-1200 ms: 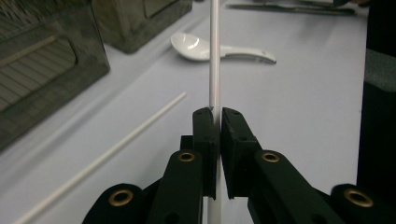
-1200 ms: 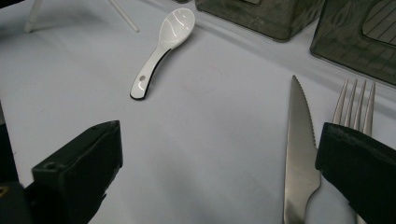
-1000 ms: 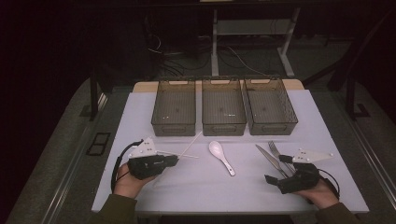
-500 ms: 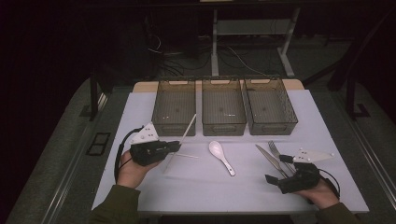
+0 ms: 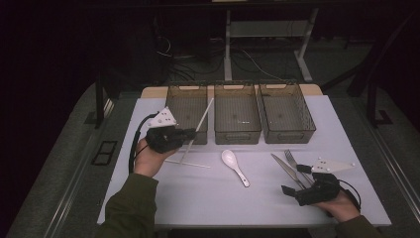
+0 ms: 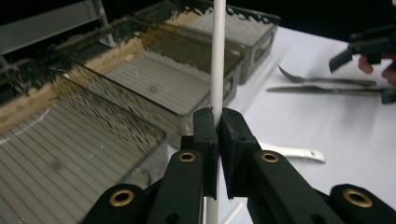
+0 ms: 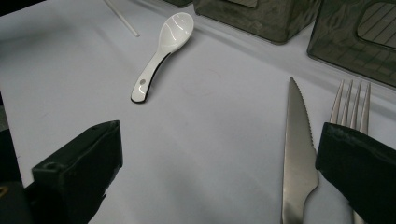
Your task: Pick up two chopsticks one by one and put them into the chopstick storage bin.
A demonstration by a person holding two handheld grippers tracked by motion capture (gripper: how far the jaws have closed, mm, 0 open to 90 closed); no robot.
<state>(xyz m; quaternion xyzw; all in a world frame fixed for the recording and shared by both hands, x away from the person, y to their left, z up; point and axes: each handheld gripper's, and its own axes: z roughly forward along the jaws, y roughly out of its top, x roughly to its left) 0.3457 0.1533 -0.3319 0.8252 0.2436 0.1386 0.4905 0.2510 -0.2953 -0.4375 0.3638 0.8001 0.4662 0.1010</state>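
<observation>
We take the middle bin point(image 5: 236, 118) of the three dark bins as our landmark. The left gripper point(image 5: 190, 134) sits to the left of it, in front of the left bin point(image 5: 186, 110), raised off the white table cover point(image 5: 208, 193); its jaws are clamped on a white chopstick point(image 5: 203, 120). In the left gripper view the chopstick point(image 6: 217, 56) runs straight up between the two pads, which press it from both sides with almost no gap. In the high view the chopstick slants up and away from the jaws, its far end over the left bin near the wall shared with the middle bin, its near end pointing down toward the cover. A second chopstick point(image 5: 190, 163) lies flat on the cover, in front and to the left of the middle bin, just under the held one; we cannot tell whether they touch. A white spoon point(image 5: 235, 166) lies directly in front of the middle bin, bowl toward the bin. To the right and in front of it lie a knife point(image 5: 286, 168) and a fork point(image 5: 296, 166), side by side. The right gripper point(image 5: 292, 191) rests low at their handle ends; in the right gripper view its jaws stand wide apart with nothing between the pads, the knife point(image 7: 298, 149) and fork point(image 7: 351, 100) beside the right-hand jaw.
</observation>
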